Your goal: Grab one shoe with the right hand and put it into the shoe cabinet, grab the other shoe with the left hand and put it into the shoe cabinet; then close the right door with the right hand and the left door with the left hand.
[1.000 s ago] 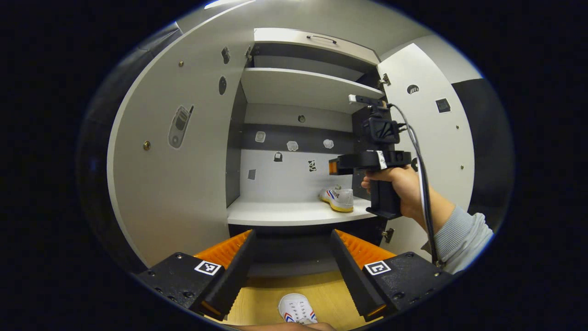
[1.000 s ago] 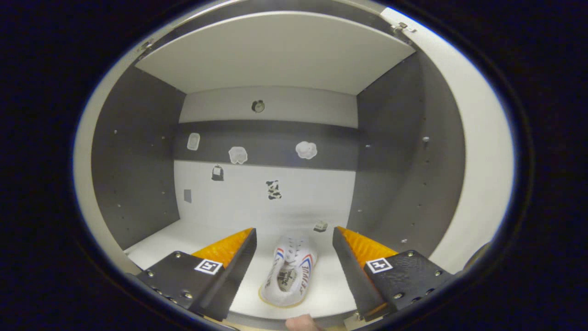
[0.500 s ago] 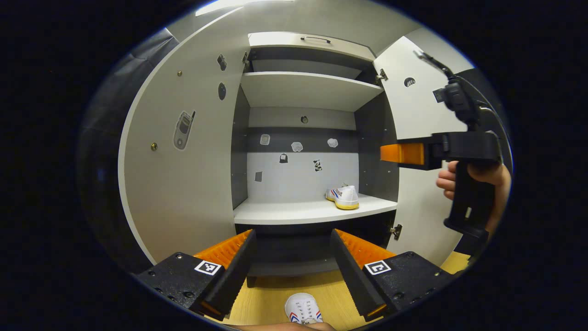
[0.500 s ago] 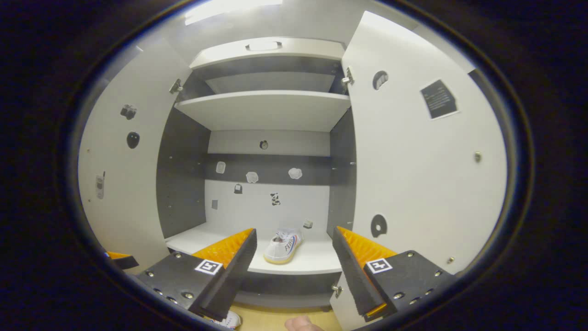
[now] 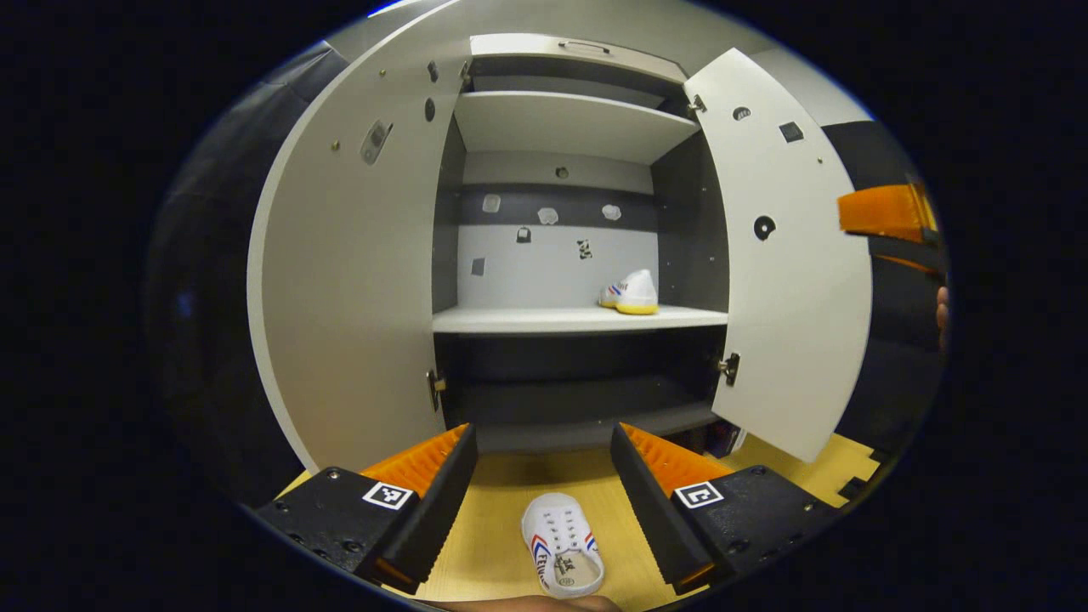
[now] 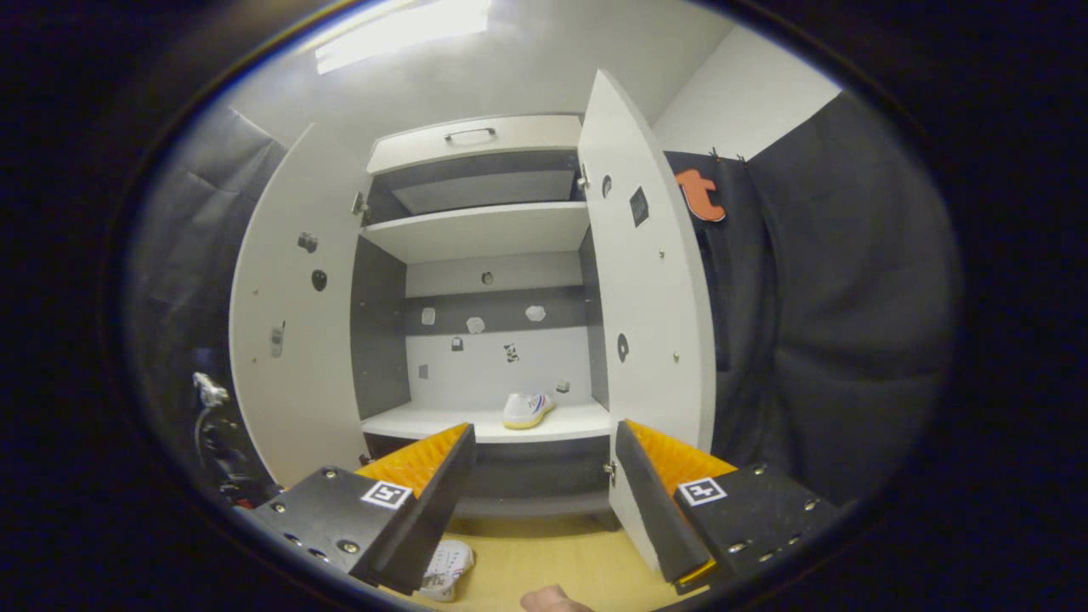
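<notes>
Right gripper view: the right gripper [image 6: 544, 476], fingers spread and empty, is being drawn farther back from the shoe cabinet [image 6: 476, 280], where one shoe [image 6: 525, 409] is being left on the shelf [image 6: 425, 422]. The left gripper [image 5: 542, 476], likewise spread, is being held over the other shoe [image 5: 561, 544] on the wooden floor [image 5: 484, 544], with both doors standing open.

The floor [image 5: 493, 527] is light yellow wood. A dark cloth wall [image 6: 816, 323] hangs to the right of the cupboard, and more dark cloth [image 6: 183, 221] hangs on the left side. The room wall [image 6: 748, 98] above it is white. A long bright light [image 6: 404, 30] shines on the ceiling. Low on the left there is a dark thing with a wire [image 6: 212, 425], maybe a stand.
</notes>
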`<state>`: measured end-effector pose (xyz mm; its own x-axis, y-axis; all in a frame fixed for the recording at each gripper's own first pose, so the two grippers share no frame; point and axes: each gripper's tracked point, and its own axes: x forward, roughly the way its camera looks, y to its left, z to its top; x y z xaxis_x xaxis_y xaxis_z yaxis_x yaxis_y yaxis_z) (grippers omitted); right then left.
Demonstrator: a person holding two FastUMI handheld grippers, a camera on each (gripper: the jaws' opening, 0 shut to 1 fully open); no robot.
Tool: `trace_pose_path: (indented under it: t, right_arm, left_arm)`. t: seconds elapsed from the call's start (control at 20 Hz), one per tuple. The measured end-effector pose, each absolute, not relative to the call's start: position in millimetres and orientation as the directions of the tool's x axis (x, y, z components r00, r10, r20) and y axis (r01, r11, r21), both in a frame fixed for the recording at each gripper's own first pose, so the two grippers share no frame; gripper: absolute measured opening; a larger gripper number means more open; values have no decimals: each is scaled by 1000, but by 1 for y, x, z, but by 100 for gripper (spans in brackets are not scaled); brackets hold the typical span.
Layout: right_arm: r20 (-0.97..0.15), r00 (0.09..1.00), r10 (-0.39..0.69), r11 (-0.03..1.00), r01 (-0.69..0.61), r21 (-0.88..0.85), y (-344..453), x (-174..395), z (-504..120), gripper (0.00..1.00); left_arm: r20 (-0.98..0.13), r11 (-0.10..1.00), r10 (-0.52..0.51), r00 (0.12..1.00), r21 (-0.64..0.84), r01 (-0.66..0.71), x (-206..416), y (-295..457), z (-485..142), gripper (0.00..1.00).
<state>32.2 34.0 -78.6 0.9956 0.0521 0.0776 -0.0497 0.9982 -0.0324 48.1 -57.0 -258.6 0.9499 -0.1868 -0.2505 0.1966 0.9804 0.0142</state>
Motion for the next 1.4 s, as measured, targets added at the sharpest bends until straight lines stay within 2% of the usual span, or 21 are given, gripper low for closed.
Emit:
trace_pose_path:
  t: [0.3, 0.45, 0.55, 0.8, 0.9, 1.05, 1.25, 1.3, 1.4]
  right_arm:
    - [182, 982, 42, 999, -45, 12, 33, -37, -62, 98]
    - [199, 979, 38, 999, -38, -2, 35, -60, -64, 98]
    - [222, 974, 50, 998, -41, -46, 42, -70, -61, 98]
    - [229, 973, 34, 997, -18, -72, 52, -75, -63, 98]
    - [232, 971, 61, 998, -54, -39, 60, -77, -64, 98]
    - [288, 954, 83, 993, -105, 60, 68, -81, -52, 98]
    - [286, 955, 75, 995, -89, 38, 68, -79, -58, 98]
    - [279, 957, 77, 995, -90, 32, 69, -78, -60, 98]
    - [266, 959, 94, 994, -104, 24, 75, -77, -66, 98]
  left_arm:
    - [-363, 977, -192, 912, 23, 214, 37, -54, -338, 97]
    - [-442, 979, -161, 882, 39, 198, 36, -49, -383, 97]
    - [-514, 977, -144, 845, 60, 203, 32, -46, -414, 97]
    - [-594, 975, -83, 800, 119, 189, 30, -34, -461, 94]
    - [-621, 977, -83, 779, 103, 185, 29, -33, -472, 94]
    - [-635, 967, -163, 755, 51, 252, 34, -41, -480, 89]
    - [-692, 982, -175, 700, -72, 175, 26, -39, -493, 90]
    - [-679, 982, -172, 714, -64, 175, 32, -40, -491, 93]
    - [-679, 976, -187, 710, -43, 215, 31, -41, -493, 94]
